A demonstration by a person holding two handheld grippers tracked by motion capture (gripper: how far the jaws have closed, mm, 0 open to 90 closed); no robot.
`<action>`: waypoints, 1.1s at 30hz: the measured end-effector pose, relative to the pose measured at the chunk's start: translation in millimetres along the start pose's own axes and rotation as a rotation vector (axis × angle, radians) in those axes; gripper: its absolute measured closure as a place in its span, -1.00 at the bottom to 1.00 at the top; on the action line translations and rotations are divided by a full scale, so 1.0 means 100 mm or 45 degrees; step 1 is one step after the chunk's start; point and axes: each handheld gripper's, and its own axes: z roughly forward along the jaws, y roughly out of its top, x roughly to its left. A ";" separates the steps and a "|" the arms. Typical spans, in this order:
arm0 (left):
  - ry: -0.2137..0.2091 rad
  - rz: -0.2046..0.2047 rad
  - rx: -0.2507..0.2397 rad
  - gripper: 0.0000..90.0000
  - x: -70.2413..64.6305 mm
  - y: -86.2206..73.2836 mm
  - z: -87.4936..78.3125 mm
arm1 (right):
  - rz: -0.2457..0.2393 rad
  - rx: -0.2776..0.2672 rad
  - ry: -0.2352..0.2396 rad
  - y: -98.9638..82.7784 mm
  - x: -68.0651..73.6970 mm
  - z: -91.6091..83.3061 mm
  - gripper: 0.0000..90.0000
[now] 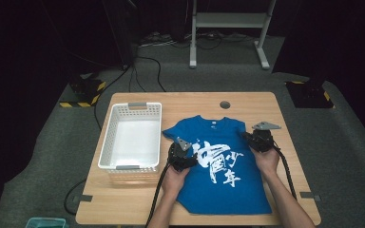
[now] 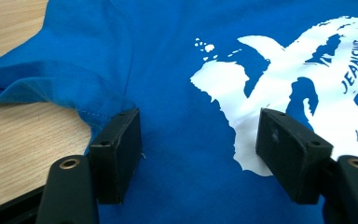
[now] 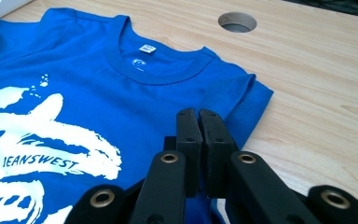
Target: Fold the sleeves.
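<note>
High view: a blue T-shirt (image 1: 218, 166) with a white print lies flat, front up, on the wooden bench (image 1: 285, 118), collar toward the far edge. A white plastic basket (image 1: 108, 137) stands just beside it on the left side of the bench. The left gripper (image 1: 181, 156) rests at the shirt's left side below the sleeve; the right gripper (image 1: 261, 137) sits at the right sleeve. A round cable hole (image 1: 225, 104) lies near the far edge, apart from the collar.

Left gripper view: the jaws stand released and wide apart, one pad at the shirt's side edge under the sleeve hem, the other over the white print (image 2: 279, 88) — the cloth between them lies flat and is not pinched. Bare bench wood shows to the left.

Right gripper view: the jaws are clenched, pads pressed together over the right sleeve (image 3: 247, 100). Whether cloth is caught between them cannot be told. The collar (image 3: 163, 65) with its small label lies beyond — the cable hole farther off.
</note>
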 end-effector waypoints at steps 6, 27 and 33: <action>0.000 0.000 0.000 -0.31 0.00 0.00 0.00 | 0.005 0.020 0.007 -0.02 0.02 0.05 0.94; 0.000 -0.004 0.001 -0.31 0.00 0.00 0.00 | 0.005 0.064 0.042 -0.07 0.06 0.19 0.88; 0.000 -0.004 0.000 -0.31 0.00 0.00 0.00 | 0.004 0.059 0.057 -0.06 0.08 0.19 0.74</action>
